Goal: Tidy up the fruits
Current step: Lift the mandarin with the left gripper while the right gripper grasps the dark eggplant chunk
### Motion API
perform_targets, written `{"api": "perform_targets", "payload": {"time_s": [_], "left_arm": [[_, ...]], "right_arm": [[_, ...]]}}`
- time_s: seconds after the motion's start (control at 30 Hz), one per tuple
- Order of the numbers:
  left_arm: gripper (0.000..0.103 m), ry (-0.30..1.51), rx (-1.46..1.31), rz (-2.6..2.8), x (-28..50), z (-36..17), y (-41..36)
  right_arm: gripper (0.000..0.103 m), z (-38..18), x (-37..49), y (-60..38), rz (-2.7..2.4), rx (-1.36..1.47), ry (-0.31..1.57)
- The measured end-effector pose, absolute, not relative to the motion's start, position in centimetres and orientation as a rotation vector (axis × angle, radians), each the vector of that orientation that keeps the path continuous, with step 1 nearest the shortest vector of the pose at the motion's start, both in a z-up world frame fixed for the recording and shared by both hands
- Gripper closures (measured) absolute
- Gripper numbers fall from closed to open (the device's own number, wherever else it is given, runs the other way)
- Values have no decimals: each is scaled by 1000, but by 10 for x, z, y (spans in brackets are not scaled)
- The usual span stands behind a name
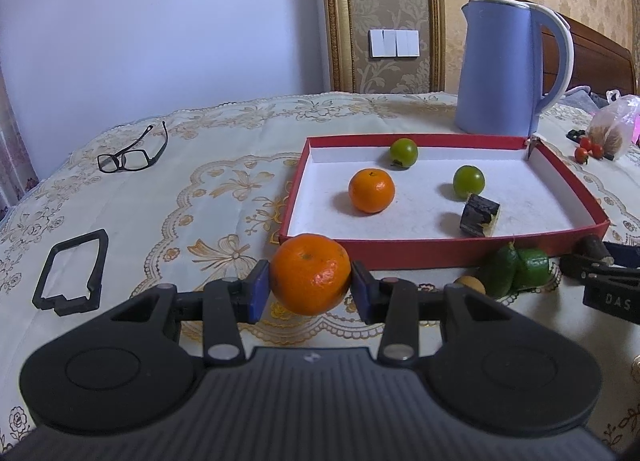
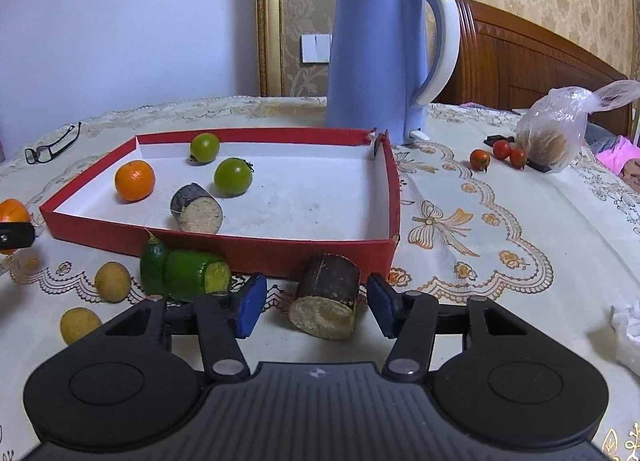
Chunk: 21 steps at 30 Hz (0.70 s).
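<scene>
1. Left gripper (image 1: 310, 288): clenched on an orange (image 1: 310, 273), blue pads pressed against both its sides, held just in front of the near wall of the red tray (image 1: 420, 251).
2. Right gripper (image 2: 316, 303): released, jaws standing either side of a dark sugarcane piece (image 2: 326, 297) with a gap showing at each pad; piece lying on the tablecloth (image 2: 500, 229) just outside the tray's near wall, cut end facing the camera.
3. Inside the tray: a second orange (image 2: 135, 181), two green tomatoes (image 2: 233, 177) (image 2: 204, 147) and another sugarcane piece (image 2: 197, 208), all apart from one another.
4. Outside the tray, by its near wall: a cut cucumber (image 2: 184, 271) and two small yellowish round fruits (image 2: 113, 281) (image 2: 80, 325).
5. Behind the tray: blue kettle (image 2: 368, 57), upright.
6. Far right: three red cherry tomatoes (image 2: 501, 149) beside a plastic bag (image 2: 552, 133).
7. Far left: black glasses (image 1: 132, 153) and a black rectangular frame (image 1: 72, 271).
</scene>
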State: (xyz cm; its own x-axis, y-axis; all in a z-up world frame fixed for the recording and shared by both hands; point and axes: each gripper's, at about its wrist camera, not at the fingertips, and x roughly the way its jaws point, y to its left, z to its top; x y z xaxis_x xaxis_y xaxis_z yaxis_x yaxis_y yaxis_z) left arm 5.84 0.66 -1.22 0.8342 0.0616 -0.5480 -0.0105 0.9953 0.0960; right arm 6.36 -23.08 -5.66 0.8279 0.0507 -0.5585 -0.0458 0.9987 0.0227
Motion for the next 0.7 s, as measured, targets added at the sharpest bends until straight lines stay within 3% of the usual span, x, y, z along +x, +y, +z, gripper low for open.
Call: {"api": "perform_targets", "payload": {"time_s": [0.37,0.7], "left_arm": [[64,581,94,31,58,-12,6],[64,574,95,32,57,-11,5]], "right_arm": [[65,-58,71,-233,31,17,616],[68,-58,70,-236,32,34,620]]}}
